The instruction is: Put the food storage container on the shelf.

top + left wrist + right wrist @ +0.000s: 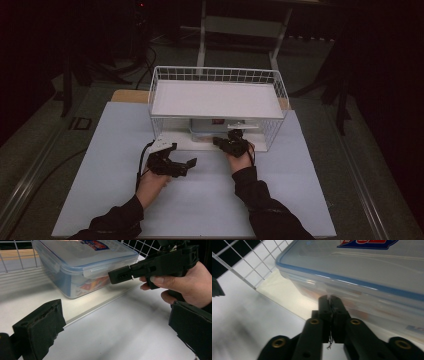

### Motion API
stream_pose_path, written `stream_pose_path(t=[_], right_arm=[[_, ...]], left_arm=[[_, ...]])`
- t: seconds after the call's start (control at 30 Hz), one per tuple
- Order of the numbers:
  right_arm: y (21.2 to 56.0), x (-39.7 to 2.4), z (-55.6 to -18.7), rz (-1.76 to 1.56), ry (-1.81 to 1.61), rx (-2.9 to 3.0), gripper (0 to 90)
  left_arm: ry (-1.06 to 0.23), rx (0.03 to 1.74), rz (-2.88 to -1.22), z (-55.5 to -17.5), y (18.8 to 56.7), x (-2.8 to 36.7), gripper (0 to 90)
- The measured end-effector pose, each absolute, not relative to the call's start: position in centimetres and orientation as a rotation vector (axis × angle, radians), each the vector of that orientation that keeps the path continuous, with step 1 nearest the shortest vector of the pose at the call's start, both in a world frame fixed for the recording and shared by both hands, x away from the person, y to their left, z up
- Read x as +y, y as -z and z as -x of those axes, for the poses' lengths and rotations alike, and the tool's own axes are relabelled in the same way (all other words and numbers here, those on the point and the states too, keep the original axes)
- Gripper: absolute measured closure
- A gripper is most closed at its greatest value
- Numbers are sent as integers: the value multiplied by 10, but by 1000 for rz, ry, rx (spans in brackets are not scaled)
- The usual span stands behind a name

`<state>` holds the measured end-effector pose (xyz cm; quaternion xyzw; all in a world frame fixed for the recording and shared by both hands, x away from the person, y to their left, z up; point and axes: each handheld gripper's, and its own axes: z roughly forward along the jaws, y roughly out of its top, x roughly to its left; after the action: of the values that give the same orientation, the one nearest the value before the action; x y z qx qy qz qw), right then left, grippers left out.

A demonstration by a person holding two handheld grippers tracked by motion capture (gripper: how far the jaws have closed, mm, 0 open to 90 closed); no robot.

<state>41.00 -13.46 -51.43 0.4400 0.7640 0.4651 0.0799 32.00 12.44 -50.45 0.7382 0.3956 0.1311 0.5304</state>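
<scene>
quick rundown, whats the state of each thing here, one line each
plastic container: lid on, sitting on the rack's lower shelf
container latch tab: pinched by the right gripper
left gripper: open, holding nothing
right gripper: shut on the latch tab
wire rack: upright on the table

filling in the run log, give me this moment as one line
left gripper: open, empty, over white table | right gripper: shut on latch tab of clear lidded container | container: on lower shelf of wire rack
</scene>
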Motion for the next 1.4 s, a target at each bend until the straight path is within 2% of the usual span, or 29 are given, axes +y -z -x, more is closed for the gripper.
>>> stream_pose_path(t=[0.1, 0.17, 0.33, 0.5, 0.6, 0.73, 0.83, 1.4], right_arm=[[514, -134, -405, -1308, -1395, 2299, 826], [511, -137, -401, -1311, -1408, 2302, 771], [504, -154, -392, -1312, -1467, 2258, 504], [500, -172, -376, -1266, -1516, 2234, 307], [499, -179, -370, -1241, -1544, 2247, 271], [497, -191, -360, -1230, -1562, 2247, 177], [496, -198, -351, -1204, -1590, 2241, 153], [493, -215, -317, -1129, -1529, 2225, 153]], left_arm=[[-315, 931, -1760, -318, 502, 125, 0], [-316, 916, -1766, -317, 500, 125, 0], [-319, 902, -1781, -313, 497, 127, 0], [-300, 889, -1797, -307, 494, 129, 0], [-294, 875, -1797, -303, 492, 130, 0], [-278, 871, -1793, -298, 491, 133, 0], [-269, 867, -1798, -294, 492, 133, 0], [-262, 853, -1807, -275, 493, 150, 0]])
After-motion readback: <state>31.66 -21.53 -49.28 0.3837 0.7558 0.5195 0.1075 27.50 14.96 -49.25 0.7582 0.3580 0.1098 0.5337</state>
